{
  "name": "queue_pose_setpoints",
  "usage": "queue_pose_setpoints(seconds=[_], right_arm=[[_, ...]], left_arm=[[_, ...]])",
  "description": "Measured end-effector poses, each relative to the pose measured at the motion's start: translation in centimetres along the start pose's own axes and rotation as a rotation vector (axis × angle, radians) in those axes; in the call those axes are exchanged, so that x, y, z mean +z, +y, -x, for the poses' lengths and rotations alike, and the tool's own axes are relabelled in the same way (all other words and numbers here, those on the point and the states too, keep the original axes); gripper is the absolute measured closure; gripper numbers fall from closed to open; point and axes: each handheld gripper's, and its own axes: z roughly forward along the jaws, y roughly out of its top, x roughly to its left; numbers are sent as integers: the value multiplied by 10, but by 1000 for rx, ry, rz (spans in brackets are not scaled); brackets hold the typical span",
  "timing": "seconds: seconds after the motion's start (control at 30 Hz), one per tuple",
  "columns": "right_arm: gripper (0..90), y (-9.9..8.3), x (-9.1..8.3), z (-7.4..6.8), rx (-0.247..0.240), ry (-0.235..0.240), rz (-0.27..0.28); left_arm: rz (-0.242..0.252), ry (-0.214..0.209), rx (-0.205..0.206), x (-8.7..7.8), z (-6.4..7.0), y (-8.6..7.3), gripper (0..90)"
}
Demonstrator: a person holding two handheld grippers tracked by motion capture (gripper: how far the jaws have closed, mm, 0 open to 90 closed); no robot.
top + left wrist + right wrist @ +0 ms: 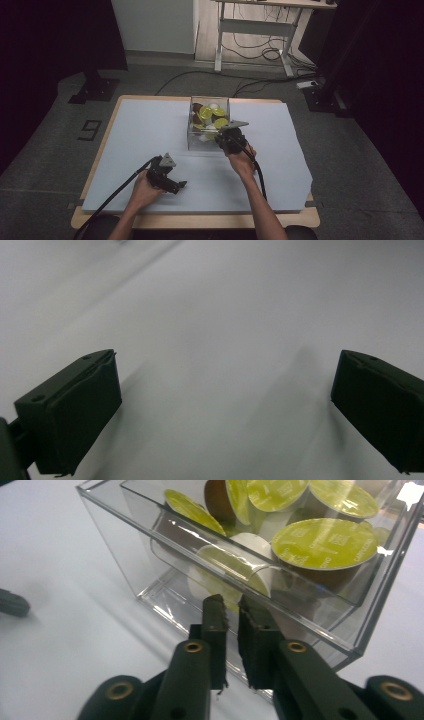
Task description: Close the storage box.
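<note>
Near the front edge of the tabletop point(125, 130), a little left of its middle, the person's left hand point(142, 192) holds the left tool point(176, 185) low over the white sheet. In the left gripper view its jaws stand wide apart, released, with bare white surface between them.

Farther in, close to the middle of the tabletop, the right hand point(240, 160) holds the right tool point(231, 612) at the front wall of the clear box point(190, 137). In the right gripper view its two jaws are almost together, with a thin gap between them, and the tips are at the lower front edge of the box. I cannot tell whether they pinch the thin clear wall or only touch it.

The clear box stands a little toward the far edge from the middle. Inside it lie coffee capsules point(325, 542) with yellow-green lids, some flat, some tilted, piled on each other.
</note>
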Motion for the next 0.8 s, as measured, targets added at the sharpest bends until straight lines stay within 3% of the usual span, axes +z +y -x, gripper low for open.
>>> queue_pose_setpoints(seconds=[0.13,0.33,0.8], right_arm=[[710,-2,-2,-1,-21,21,-10],[498,-2,-4,-6,-53,34,-45],[246,-3,-18,-9,-65,42,-72]], left_arm=[[-15,11,5,2,0,-1,0],[-11,14,6,3,1,-1,0],[-9,14,8,3,1,-2,0]])
